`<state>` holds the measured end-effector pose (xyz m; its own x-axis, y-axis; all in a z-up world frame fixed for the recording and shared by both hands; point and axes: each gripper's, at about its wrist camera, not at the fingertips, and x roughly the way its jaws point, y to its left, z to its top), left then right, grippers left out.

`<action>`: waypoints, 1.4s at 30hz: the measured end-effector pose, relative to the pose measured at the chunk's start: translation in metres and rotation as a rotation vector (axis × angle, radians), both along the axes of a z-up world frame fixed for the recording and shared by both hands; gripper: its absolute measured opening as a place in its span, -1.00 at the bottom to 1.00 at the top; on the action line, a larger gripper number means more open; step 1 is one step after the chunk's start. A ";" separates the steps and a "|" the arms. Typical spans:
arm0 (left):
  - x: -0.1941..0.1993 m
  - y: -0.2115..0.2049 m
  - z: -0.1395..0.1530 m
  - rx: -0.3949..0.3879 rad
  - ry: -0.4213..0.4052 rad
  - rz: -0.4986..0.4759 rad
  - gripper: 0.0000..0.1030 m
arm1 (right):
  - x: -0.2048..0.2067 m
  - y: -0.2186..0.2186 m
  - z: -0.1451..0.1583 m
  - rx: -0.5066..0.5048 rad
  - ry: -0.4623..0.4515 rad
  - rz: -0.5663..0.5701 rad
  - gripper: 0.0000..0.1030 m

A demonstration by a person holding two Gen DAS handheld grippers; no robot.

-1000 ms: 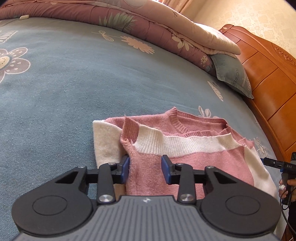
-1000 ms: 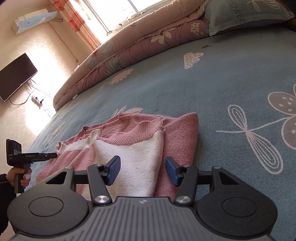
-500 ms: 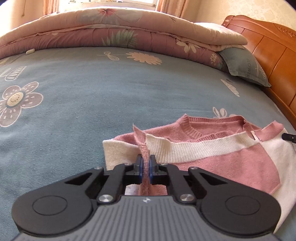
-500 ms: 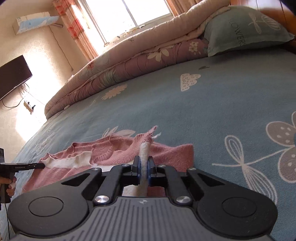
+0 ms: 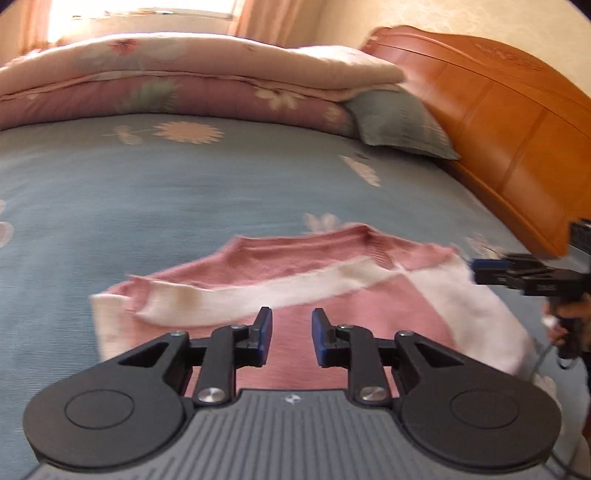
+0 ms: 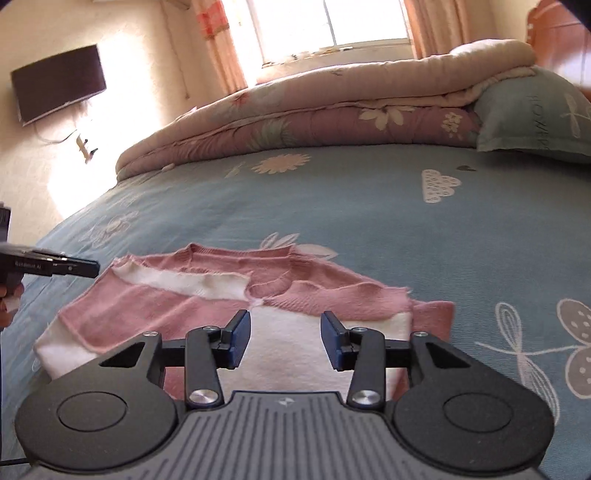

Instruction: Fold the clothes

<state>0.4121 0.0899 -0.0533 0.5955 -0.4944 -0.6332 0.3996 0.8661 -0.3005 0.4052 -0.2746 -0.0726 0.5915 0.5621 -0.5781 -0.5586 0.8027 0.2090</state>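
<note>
A pink and white knit sweater lies folded on the blue flowered bedsheet. My left gripper hangs open just above its near pink part, nothing between the fingers. In the right wrist view the same sweater lies flat, and my right gripper is open over its white panel. The right gripper shows at the sweater's right end in the left wrist view, held by a hand. The left gripper pokes in from the left edge of the right wrist view.
A rolled pink floral quilt and a grey-blue pillow lie along the far side of the bed. An orange wooden headboard runs on the right. A wall television and a window are behind.
Both grippers were shut on sweater edges half a second ago. They have let go and opened, and the lifted edges now lie flat on the folded sweater. Both grippers drew back and rose a little.
</note>
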 end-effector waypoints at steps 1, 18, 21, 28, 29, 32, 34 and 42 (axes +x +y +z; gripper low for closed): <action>0.001 -0.016 -0.006 -0.014 0.013 -0.064 -0.53 | -0.005 0.012 -0.005 -0.029 0.001 0.026 -0.07; 0.013 -0.002 -0.023 0.072 -0.002 -0.010 -0.01 | -0.056 0.001 -0.024 -0.143 -0.004 0.006 0.26; 0.017 0.007 -0.029 0.084 0.023 0.031 0.01 | -0.065 0.000 -0.032 -0.157 -0.007 0.021 0.37; 0.043 0.047 -0.031 -0.125 0.086 0.172 0.03 | -0.073 -0.011 -0.024 -0.132 0.008 -0.020 0.38; 0.044 0.047 -0.032 -0.156 0.095 0.169 0.09 | -0.075 -0.011 -0.022 -0.128 -0.002 -0.020 0.40; 0.053 0.036 -0.043 -0.137 0.127 0.158 0.13 | -0.070 -0.006 -0.024 -0.123 -0.001 -0.017 0.48; 0.060 0.034 -0.046 -0.067 0.101 0.204 0.11 | -0.063 -0.002 -0.032 -0.121 0.027 -0.033 0.49; 0.041 0.028 -0.019 0.040 0.063 0.235 0.08 | -0.077 -0.004 -0.013 -0.136 0.010 -0.078 0.74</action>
